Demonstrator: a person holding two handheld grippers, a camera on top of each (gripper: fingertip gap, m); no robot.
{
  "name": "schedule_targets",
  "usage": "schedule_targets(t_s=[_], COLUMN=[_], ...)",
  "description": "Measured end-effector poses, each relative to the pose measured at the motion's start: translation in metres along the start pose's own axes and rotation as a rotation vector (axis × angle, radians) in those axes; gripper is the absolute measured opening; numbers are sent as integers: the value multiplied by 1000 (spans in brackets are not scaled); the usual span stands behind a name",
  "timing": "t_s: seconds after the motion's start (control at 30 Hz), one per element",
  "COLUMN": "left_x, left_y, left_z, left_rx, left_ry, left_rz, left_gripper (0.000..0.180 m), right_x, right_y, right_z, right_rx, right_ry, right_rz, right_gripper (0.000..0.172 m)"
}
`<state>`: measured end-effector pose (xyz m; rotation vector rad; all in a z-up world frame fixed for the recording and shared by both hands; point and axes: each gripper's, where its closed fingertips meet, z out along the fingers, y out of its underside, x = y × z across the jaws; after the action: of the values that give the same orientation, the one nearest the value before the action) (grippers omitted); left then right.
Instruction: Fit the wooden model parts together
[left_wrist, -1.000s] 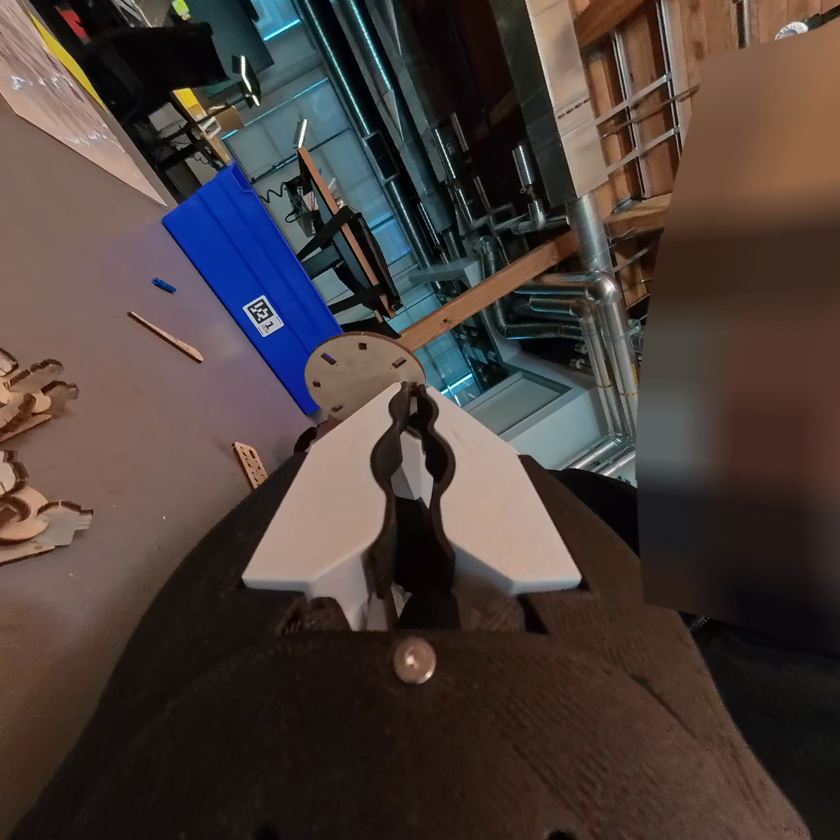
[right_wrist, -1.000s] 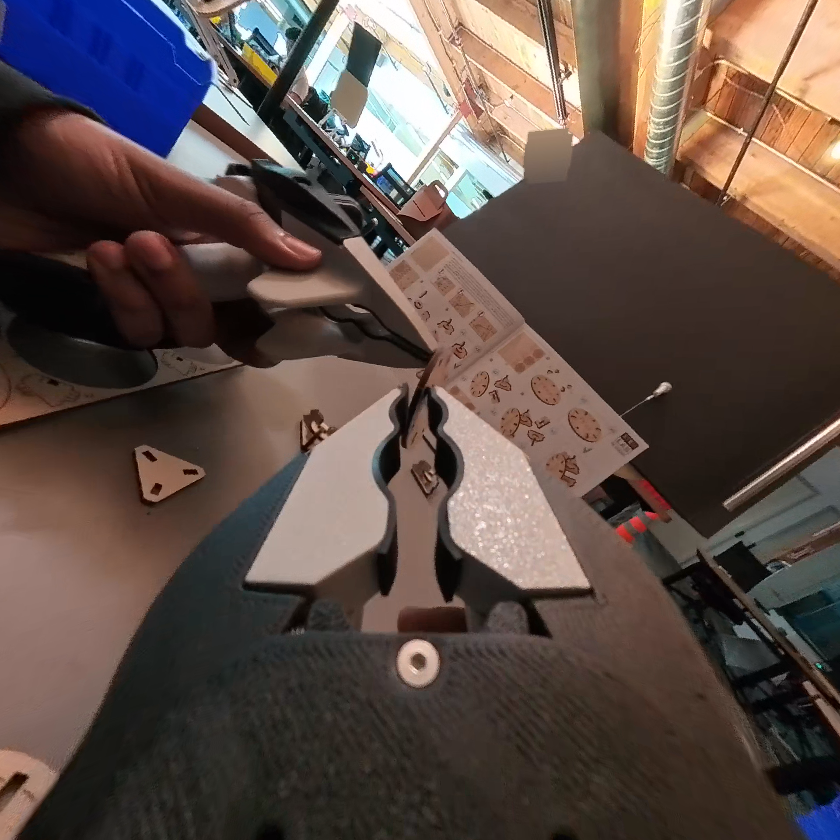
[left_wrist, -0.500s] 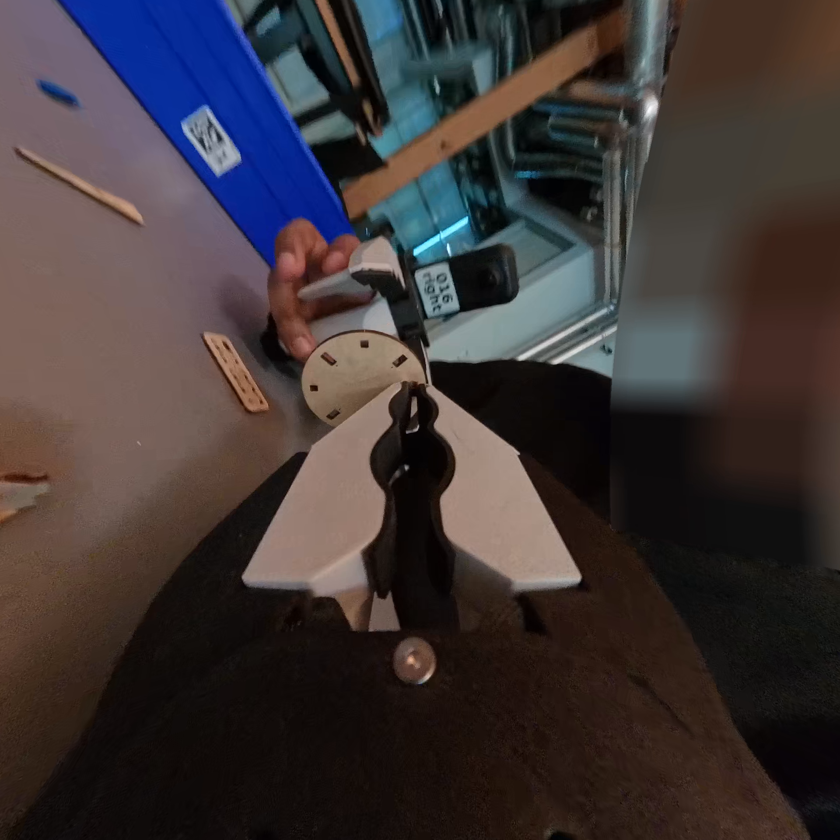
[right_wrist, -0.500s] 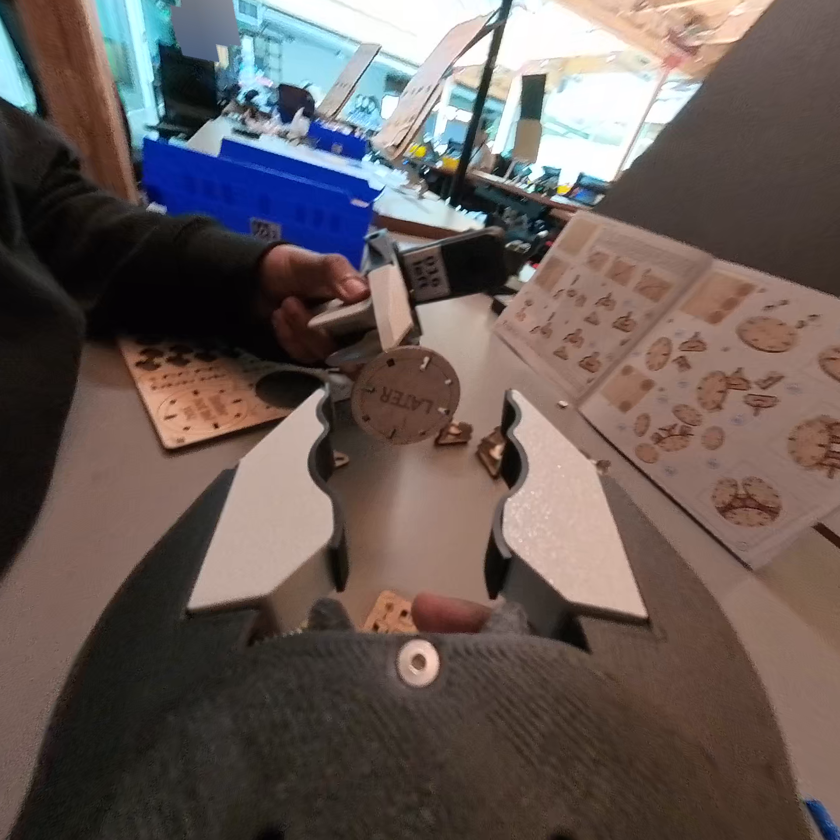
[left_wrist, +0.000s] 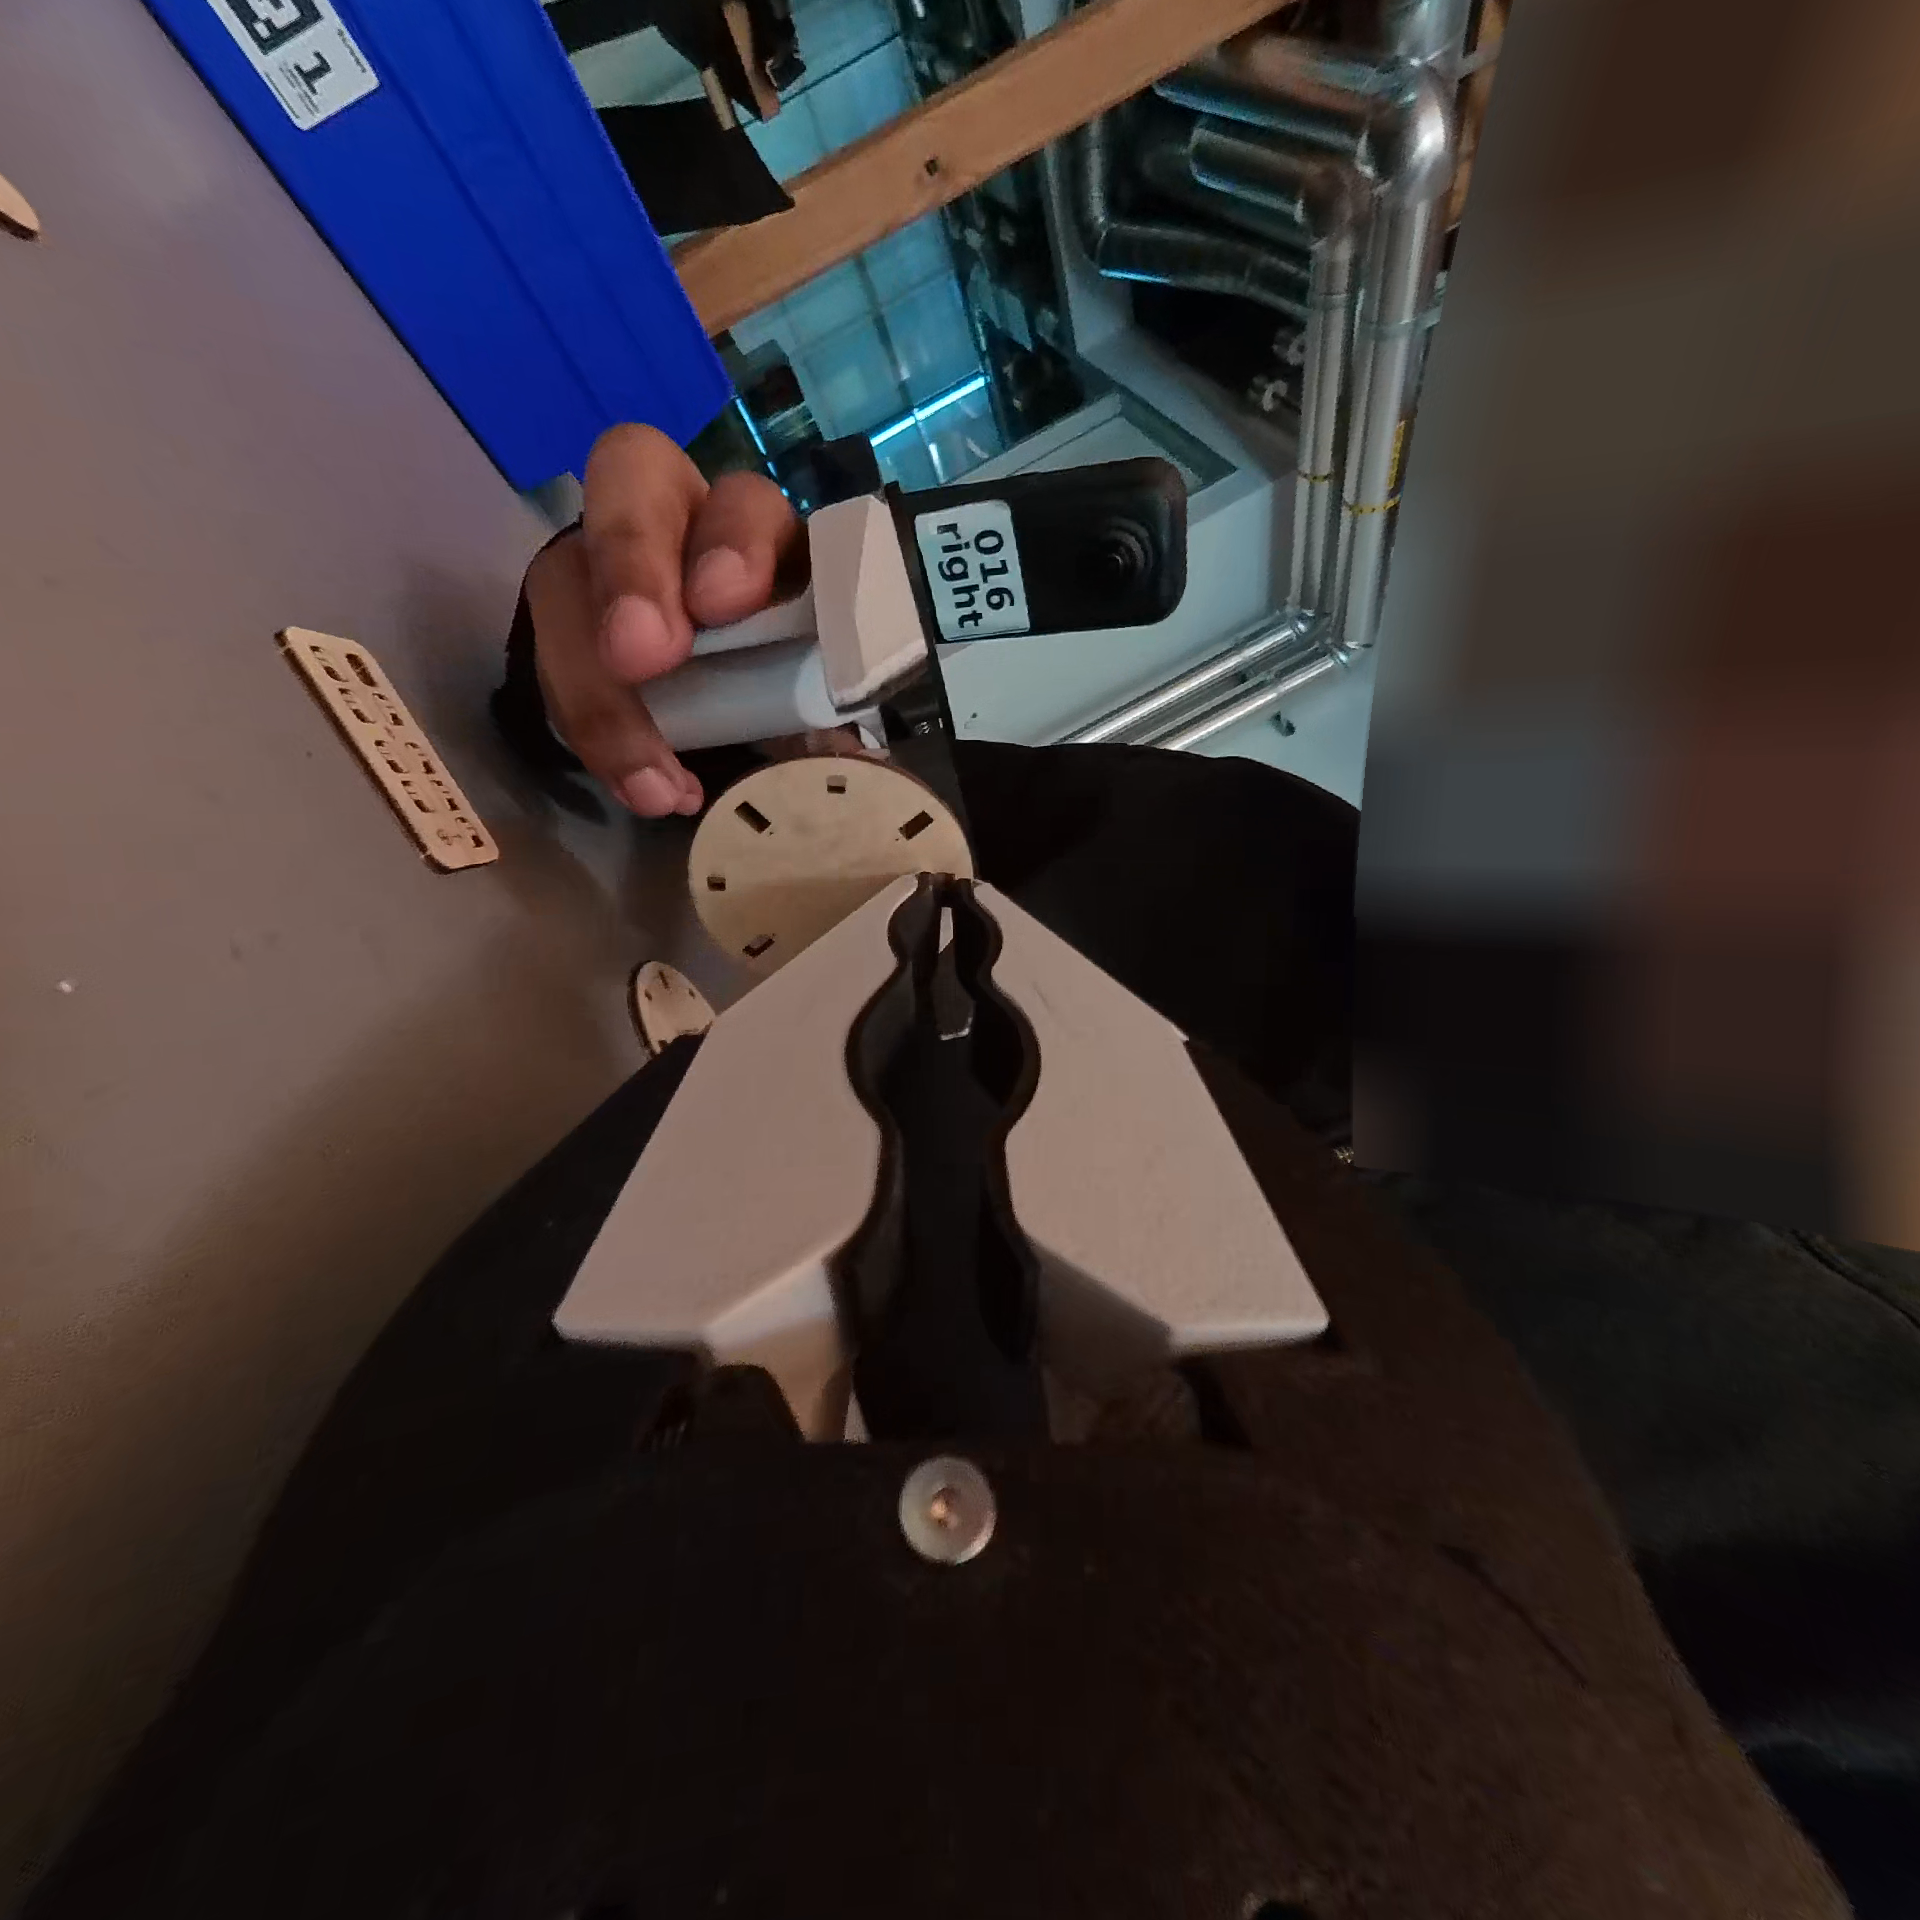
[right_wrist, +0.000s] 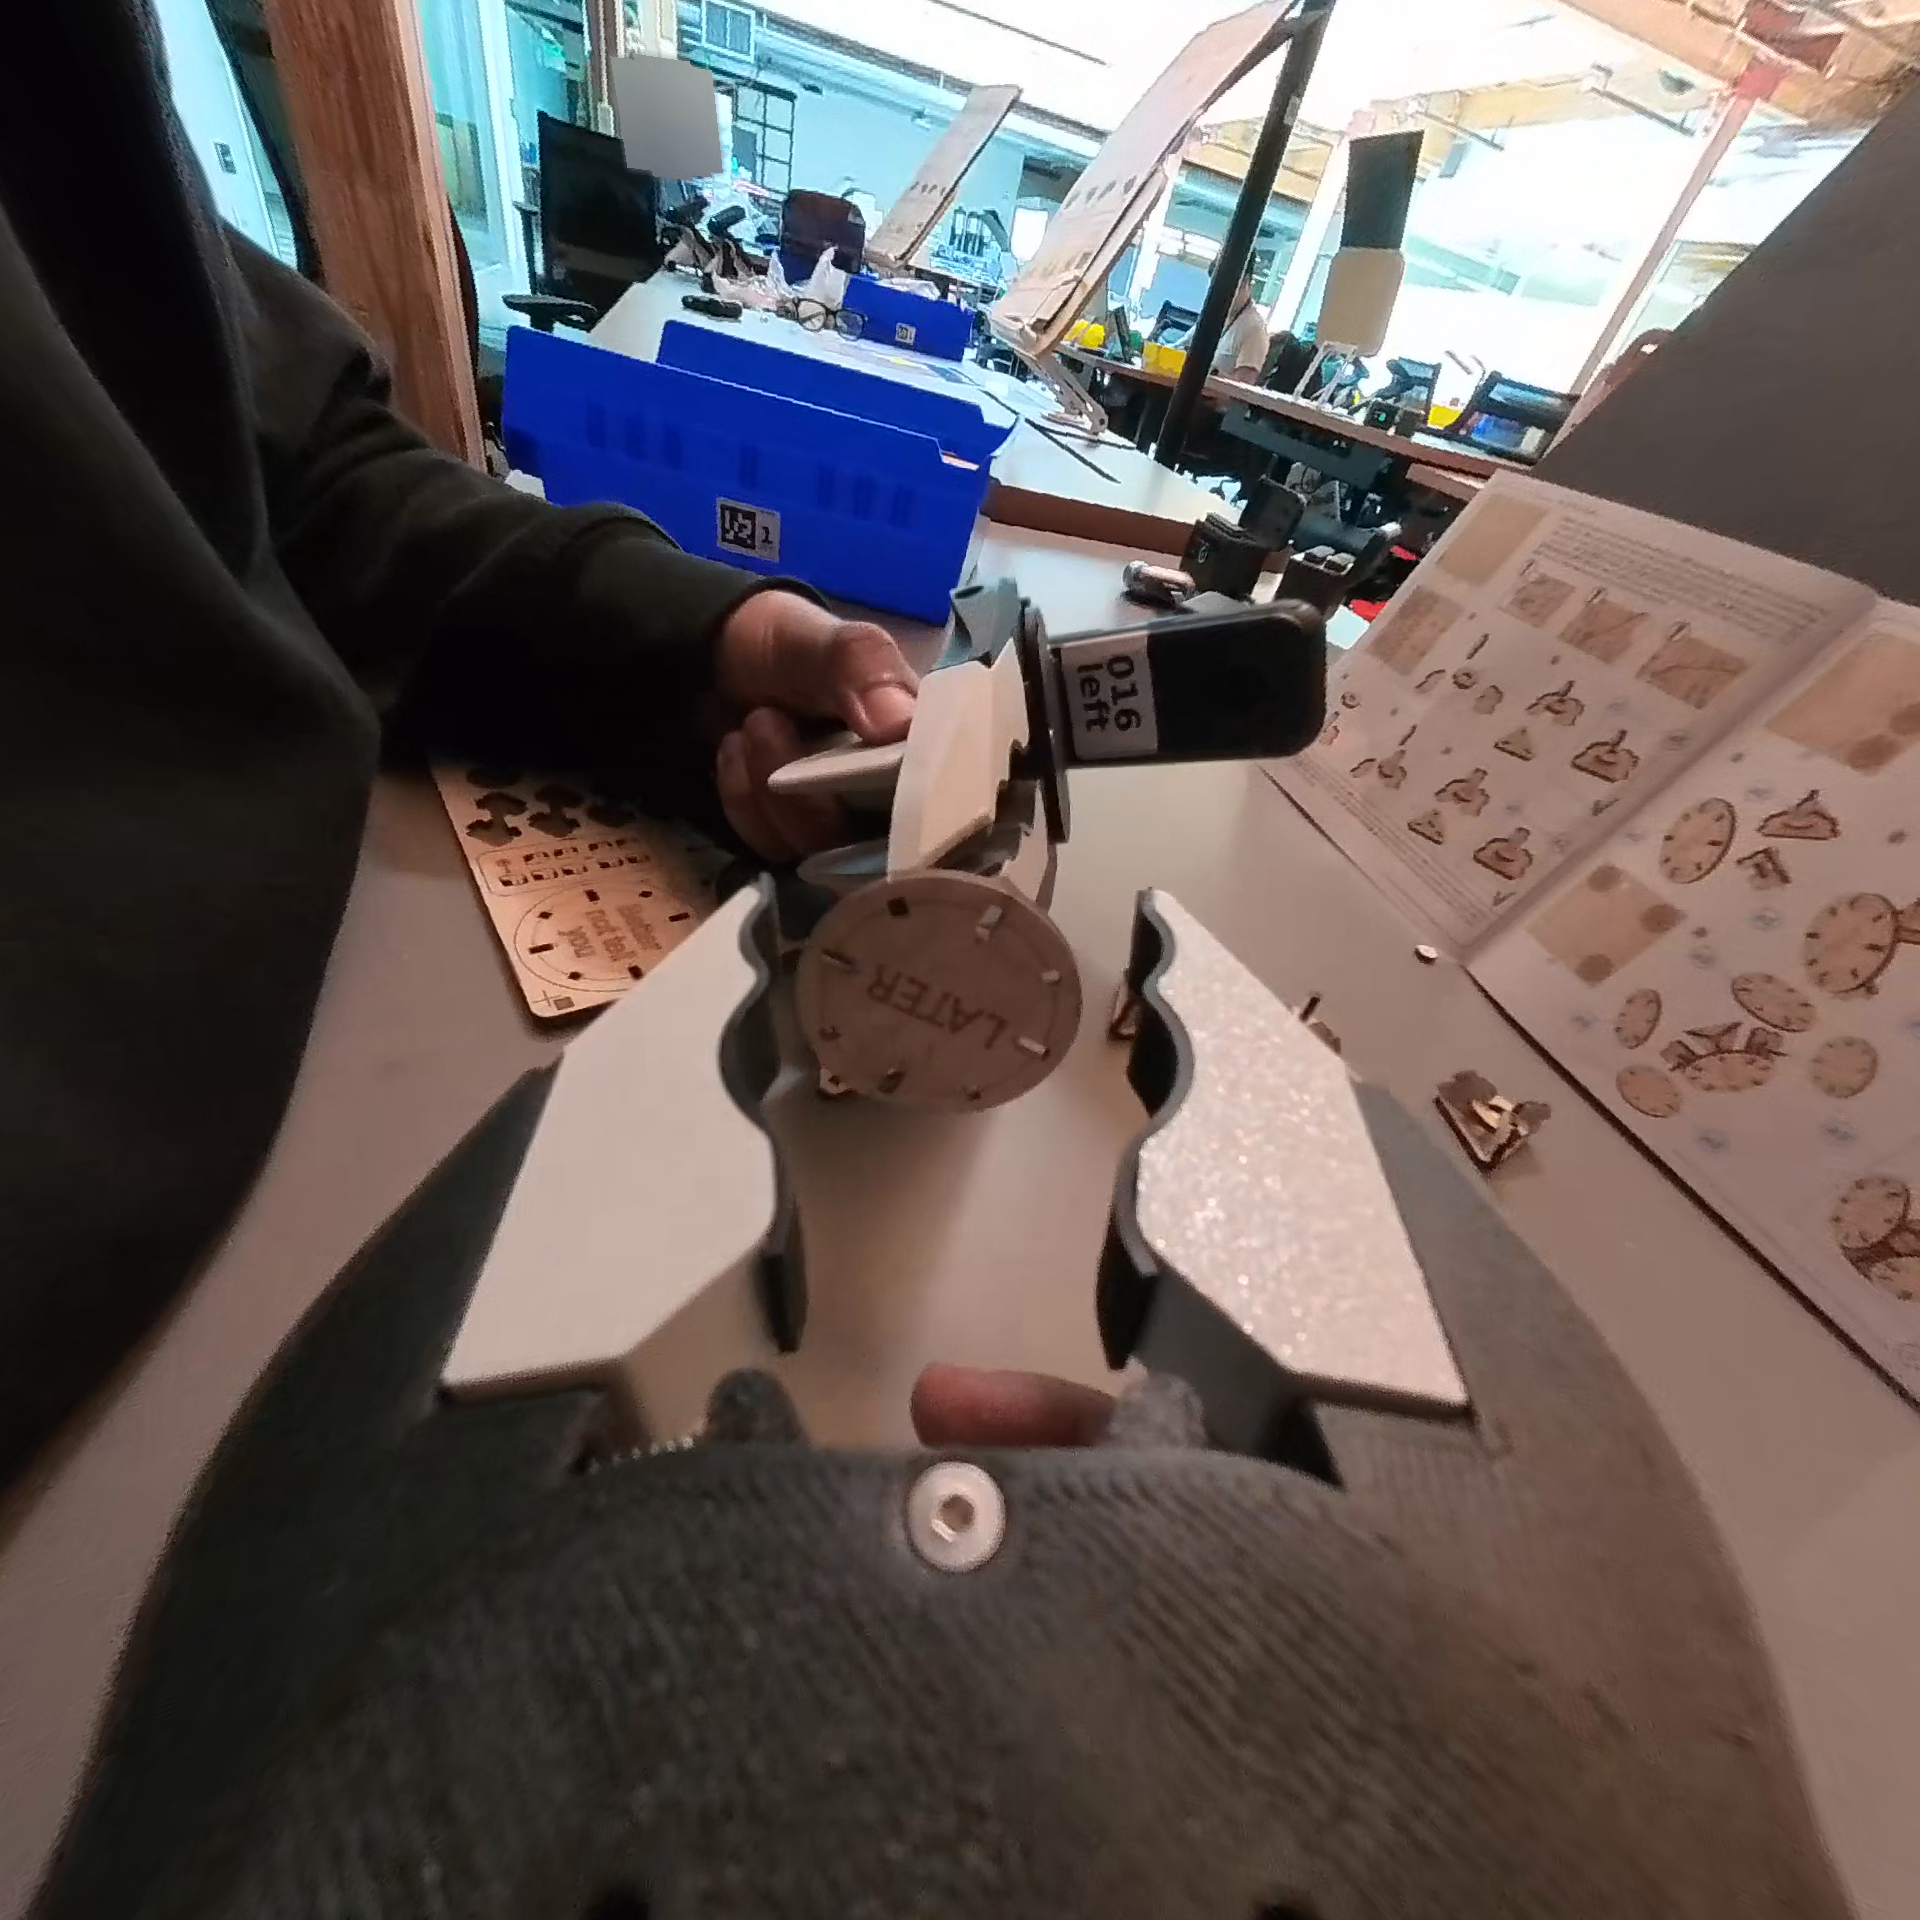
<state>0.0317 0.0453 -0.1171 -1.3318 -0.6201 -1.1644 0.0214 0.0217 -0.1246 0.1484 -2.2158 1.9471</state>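
Where our left claw (left_wrist: 940, 883) presses its tips together, we grip the edge of a round wooden disc (left_wrist: 821, 862) with small slots around its rim, held up above the grey counter (left_wrist: 208, 727). In the right wrist view the same disc (right_wrist: 935, 997) shows an engraved face and stands in front of our right claw (right_wrist: 956, 987), whose fingers (right_wrist: 665, 1101) are spread wide apart with nothing between the pads; the disc is near its left finger, though we cannot tell whether they touch. A hand (right_wrist: 800, 727) in a dark sleeve holds the left tool. On the counter we see a punched wooden sheet (right_wrist: 561, 894) to the left, small loose wooden pieces (right_wrist: 1486, 1117) to the right, and beyond them an open instruction booklet (right_wrist: 1662, 831) propped up. A blue bin (right_wrist: 748, 468) stands behind. A thin perforated wooden strip (left_wrist: 384, 748) lies flat in the left wrist view.
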Motion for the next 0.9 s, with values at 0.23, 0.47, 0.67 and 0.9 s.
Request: schedule_targets(t_s=[0.23,0.47,0.67,0.9], left_x=[-7,0,2,2], left_y=[-4,-19,-27,-30], left_z=[1,1,-1,-4], left_rx=[42,183,267,273], left_ry=[-43,-39,-101,-213], left_rz=[10,45,132,276], left_gripper=[0,0,0,0], right_x=[4,19,28,33], right_y=[11,3,0,0], right_z=[4,3,4,7], right_rx=[-80,-89,-106,-100], right_ry=[53,132,197,217], right_rz=[-102,-32,28,182], right_gripper=[55,54,53,53])
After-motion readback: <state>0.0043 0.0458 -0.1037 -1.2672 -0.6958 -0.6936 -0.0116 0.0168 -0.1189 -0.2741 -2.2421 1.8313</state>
